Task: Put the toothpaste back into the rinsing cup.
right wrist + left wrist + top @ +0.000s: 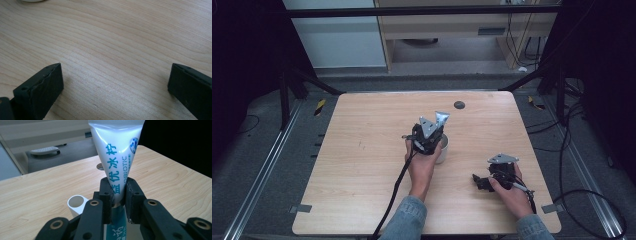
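A white toothpaste tube with blue lettering stands up between the jaws of my left gripper, which is shut on its lower part. In the high view the left gripper is held over the middle of the table, and the tube's flat end sticks up past it. A white cup stands on the table just under and beside this gripper; its open rim shows left of the jaws. My right gripper rests low near the front right of the table. It is open wide over bare wood.
The wooden table has a small dark round disc near its far edge. Black cables trail from both grippers toward the front. A dark frame and grey floor surround the table. A white object's edge shows at the top left of the right gripper view.
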{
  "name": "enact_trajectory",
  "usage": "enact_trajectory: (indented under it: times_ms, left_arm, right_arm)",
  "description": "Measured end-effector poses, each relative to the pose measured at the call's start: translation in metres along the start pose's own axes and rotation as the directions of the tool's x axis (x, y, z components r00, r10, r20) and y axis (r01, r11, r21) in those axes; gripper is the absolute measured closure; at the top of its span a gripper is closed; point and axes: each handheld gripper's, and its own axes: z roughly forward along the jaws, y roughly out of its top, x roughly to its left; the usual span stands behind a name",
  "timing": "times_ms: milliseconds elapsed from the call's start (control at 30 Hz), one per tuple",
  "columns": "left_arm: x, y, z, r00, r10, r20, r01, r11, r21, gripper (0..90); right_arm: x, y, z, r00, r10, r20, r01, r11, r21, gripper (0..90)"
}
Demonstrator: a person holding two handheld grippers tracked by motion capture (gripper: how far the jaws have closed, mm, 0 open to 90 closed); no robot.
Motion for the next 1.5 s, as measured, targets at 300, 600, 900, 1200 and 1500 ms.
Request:
enact_trajectory:
  times_ms: [300, 600, 900, 1200, 1500]
  left_arm:
    - [-0.001, 0.002, 0.0, 0.9997, -0.021, 0.012, 0.021, 0.9997, 0.011, 75.5]
    - [-0.002, 0.004, 0.001, 0.9997, -0.02, 0.011, 0.02, 0.9993, 0.032, 74.9]
    - [-0.004, 0.004, 0.002, 0.9999, -0.007, 0.008, 0.007, 0.999, 0.044, 72.7]
    - [-0.007, 0.004, 0.0, 1.0, 0.004, -0.002, -0.004, 0.9988, 0.049, 66.7]
    - [-0.011, 0.003, -0.001, 0.9997, 0.022, -0.008, -0.021, 0.9983, 0.055, 60.8]
  right_arm:
    - [0.0, 0.0, 0.0, 1.0, 0.001, 0.0, -0.001, 1.0, 0.0, 0.4]
    - [0.0, 0.0, 0.0, 1.0, 0.003, 0.001, -0.003, 1.0, 0.001, 0.4]
    - [0.0, 0.0, 0.0, 1.0, 0.004, 0.0, -0.004, 1.0, 0.001, 0.4]
    - [0.0, 0.0, 0.0, 1.0, 0.001, 0.0, -0.001, 1.0, 0.0, 0.4]
    - [0.0, 0.0, 0.0, 1.0, 0.003, 0.001, -0.003, 1.0, 0.001, 0.4]
